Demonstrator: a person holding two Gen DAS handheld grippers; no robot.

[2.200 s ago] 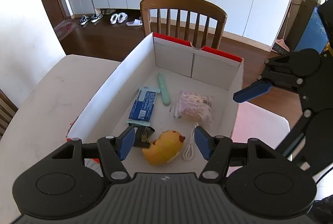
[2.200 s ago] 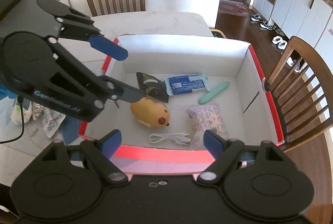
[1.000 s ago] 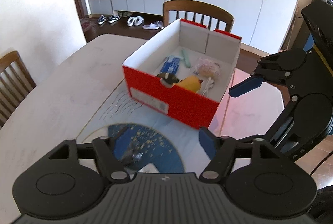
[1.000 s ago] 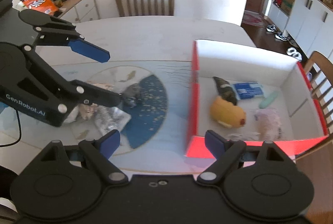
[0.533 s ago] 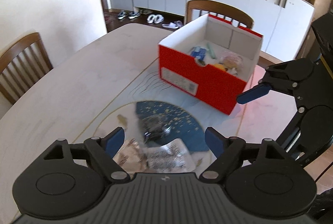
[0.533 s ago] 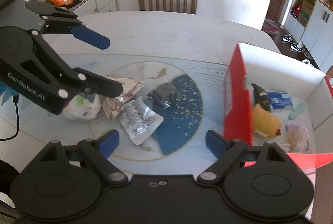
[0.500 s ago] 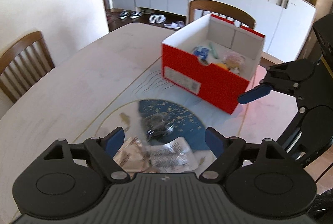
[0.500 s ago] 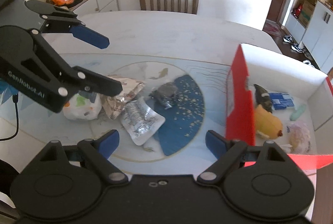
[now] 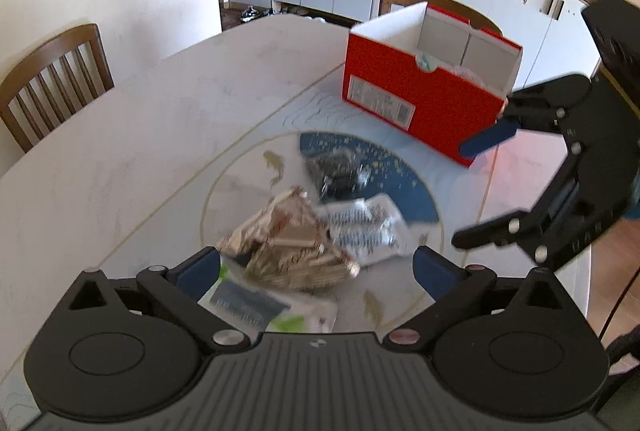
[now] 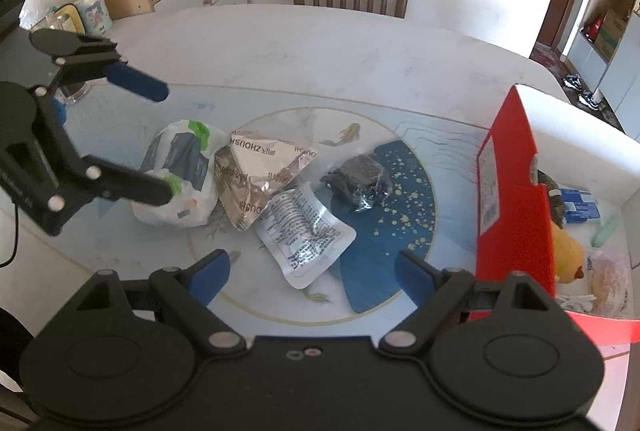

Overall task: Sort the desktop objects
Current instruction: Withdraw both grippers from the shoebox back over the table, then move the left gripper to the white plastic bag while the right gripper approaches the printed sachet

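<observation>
Both grippers are held above the table (image 10: pixel 320 43), jaws spread wide, nothing gripped in either. The left gripper (image 9: pixel 316 263) is seen over a crumpled silver foil wrapper (image 9: pixel 292 247); in the right wrist view the same gripper (image 10: pixel 148 139) appears at the left, over a white plastic bag with green print (image 10: pixel 180 179). The right gripper (image 10: pixel 312 271) is positioned above a flat silver sachet with black print (image 10: pixel 308 231).

Four loose items are noted in a cluster on the round blue-and-white patterned mat (image 10: pixel 400 231): the white bag, the foil wrapper (image 10: pixel 260 171) touching it, the sachet just beside and partly under the wrapper, and a small black packet (image 10: pixel 360 183) lying apart on the blue area.

The red shoebox (image 10: pixel 508 191) stands at the mat's edge, near the right gripper. Inside it a yellow plush toy (image 10: pixel 566 255), a blue packet (image 10: pixel 578 207), a mint-green stick (image 10: pixel 604 231) and a pinkish packet (image 10: pixel 604 275) are seen.
</observation>
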